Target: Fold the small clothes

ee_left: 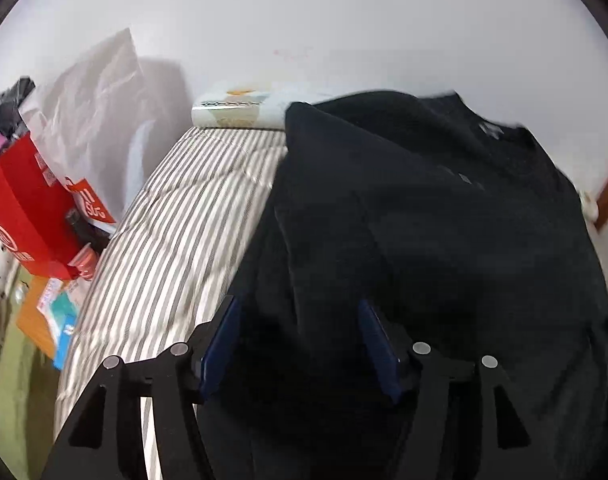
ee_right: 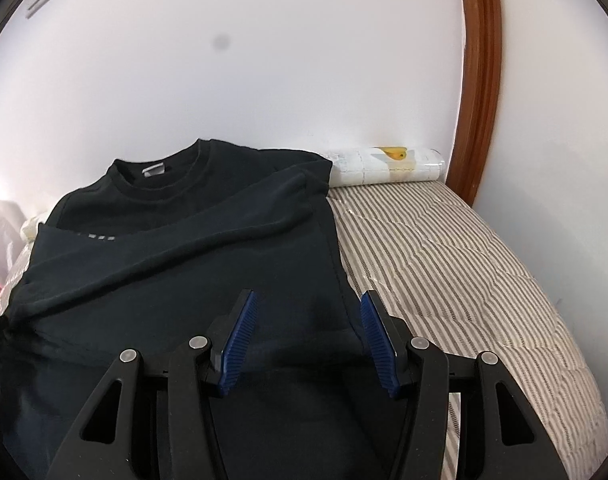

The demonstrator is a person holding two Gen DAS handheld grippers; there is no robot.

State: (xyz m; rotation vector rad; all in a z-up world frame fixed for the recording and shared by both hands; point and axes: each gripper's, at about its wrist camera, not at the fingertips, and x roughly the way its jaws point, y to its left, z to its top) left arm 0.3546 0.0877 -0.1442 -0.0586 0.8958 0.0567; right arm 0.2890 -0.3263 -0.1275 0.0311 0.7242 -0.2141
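left wrist view: we found the left gripper with its blue ribbed pads spread, hanging over the black cotton t-shirt, nothing pinched between them. the shirt lay on the grey-and-white striped quilted mattress, its left side already turned in over the body. a red cardboard box and a white plastic bag stood off the mattress edge. the picture was blurred.

right wrist view: the right gripper also stood spread and empty over the shirt's right hem edge. the collar lay toward the wall, and a sleeve ran slantwise across the chest. a white rolled sheet with a yellow print lay at the head of the mattress.

risk, as we judged it: the soft, limp knit could slide on itself, so a loose pinch on one layer only might drag the folded sleeve askew. the quilted ticking could also snag a pad.
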